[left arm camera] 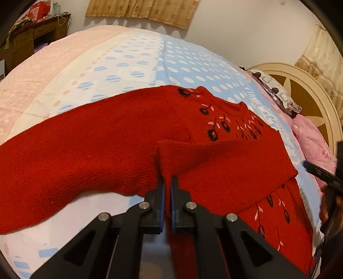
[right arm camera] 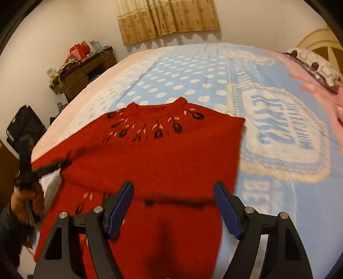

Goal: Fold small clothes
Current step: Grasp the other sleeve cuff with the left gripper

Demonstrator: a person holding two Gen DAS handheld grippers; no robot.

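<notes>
The left gripper (left arm camera: 168, 182) is clenched on an edge of the red sweater (left arm camera: 96, 150), which lies spread on the bed (left arm camera: 150, 60). The right gripper (right arm camera: 173, 193) hangs released above it, holding nothing. The knit looks soft, thick and floppy, so I would take it at a hem or a sleeve edge.

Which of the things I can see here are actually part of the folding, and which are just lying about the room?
Part of the folding:
- red sweater
- left tongs, shut on a fold of the sweater
- right tongs, open above it
- bed, the work surface

Lying about:
- cluttered desk
- pillows
- curtain
</notes>
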